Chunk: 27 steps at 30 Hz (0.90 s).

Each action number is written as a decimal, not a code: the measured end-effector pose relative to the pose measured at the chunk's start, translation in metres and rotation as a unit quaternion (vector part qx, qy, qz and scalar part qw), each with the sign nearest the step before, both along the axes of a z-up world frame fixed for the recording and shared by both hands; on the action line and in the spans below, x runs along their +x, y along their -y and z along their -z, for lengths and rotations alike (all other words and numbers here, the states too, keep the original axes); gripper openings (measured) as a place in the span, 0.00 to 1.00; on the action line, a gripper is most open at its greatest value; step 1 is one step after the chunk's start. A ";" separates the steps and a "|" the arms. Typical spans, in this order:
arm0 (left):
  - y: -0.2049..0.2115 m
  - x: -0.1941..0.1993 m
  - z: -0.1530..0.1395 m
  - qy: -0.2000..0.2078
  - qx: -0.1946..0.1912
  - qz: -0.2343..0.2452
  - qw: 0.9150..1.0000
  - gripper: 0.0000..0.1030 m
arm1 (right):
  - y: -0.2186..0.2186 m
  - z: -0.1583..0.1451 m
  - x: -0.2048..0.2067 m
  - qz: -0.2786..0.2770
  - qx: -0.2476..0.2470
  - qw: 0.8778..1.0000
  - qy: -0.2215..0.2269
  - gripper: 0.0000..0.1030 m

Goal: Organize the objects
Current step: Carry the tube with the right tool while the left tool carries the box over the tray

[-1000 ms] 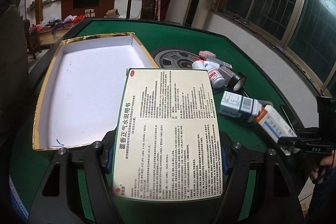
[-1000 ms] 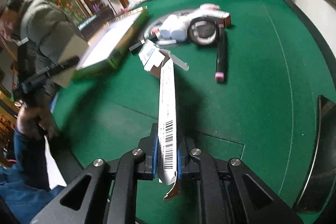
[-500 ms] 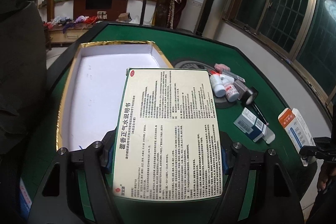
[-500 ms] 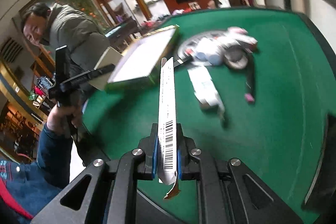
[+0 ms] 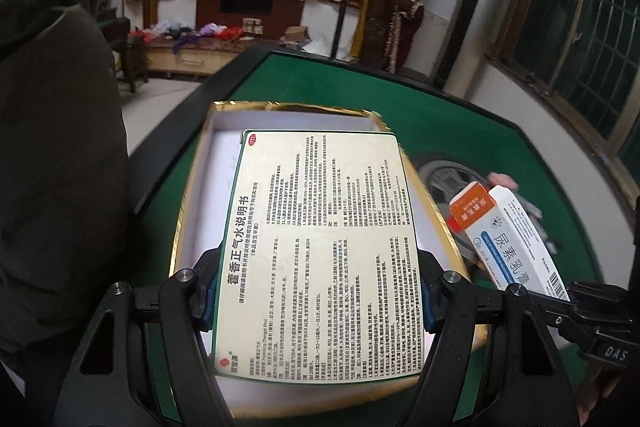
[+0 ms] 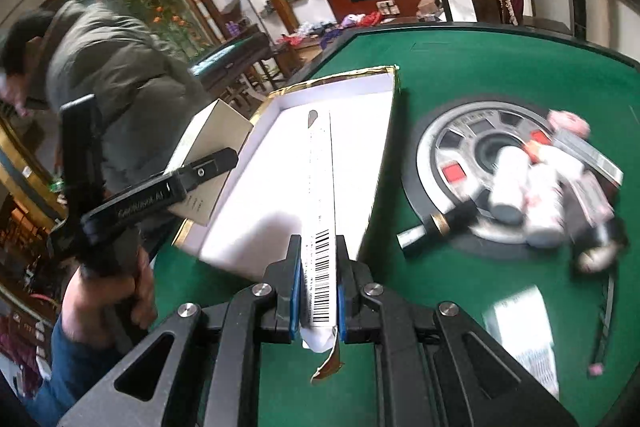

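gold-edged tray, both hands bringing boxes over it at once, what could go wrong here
The wide medicine box in the left tool and the slim white and orange carton in the right tool head for the same gold-edged tray; they might collide. The slim carton is pinched only at its torn end, so it may swing or slip.

Frame: my left gripper (image 5: 316, 291), black, silver screws.
Fingers (image 6: 295, 287): blue pads.
Jacket (image 6: 120, 75): olive, padded.

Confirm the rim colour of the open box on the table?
Gold rim, white inside; clearest in the left wrist view.
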<state>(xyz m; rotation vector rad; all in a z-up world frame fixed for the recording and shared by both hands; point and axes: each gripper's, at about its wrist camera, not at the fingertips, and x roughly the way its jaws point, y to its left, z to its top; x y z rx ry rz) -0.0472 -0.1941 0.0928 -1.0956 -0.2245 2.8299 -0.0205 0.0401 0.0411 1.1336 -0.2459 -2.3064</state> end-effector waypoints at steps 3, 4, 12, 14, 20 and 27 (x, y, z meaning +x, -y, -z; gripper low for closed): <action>0.010 -0.014 0.004 0.004 0.011 -0.011 1.000 0.69 | 0.016 0.010 -0.022 0.008 0.019 1.000 0.010 0.11; 0.013 -0.018 0.005 0.007 0.013 -0.017 1.000 0.69 | 0.020 0.013 -0.027 0.010 0.025 1.000 0.011 0.11; 0.013 -0.030 0.030 0.047 -0.039 -0.005 0.998 0.70 | 0.039 0.037 -0.050 0.010 0.034 0.999 0.040 0.11; 0.015 -0.028 0.032 0.047 -0.050 -0.012 0.998 0.70 | 0.040 0.040 -0.047 0.005 0.036 0.998 0.043 0.11; 0.016 0.000 0.032 0.043 -0.069 0.000 0.997 0.70 | 0.042 0.041 -0.036 -0.013 0.036 0.998 0.044 0.11; 0.016 0.048 0.039 0.059 -0.055 0.015 0.997 0.70 | 0.048 0.036 -0.003 -0.045 0.037 0.997 0.044 0.11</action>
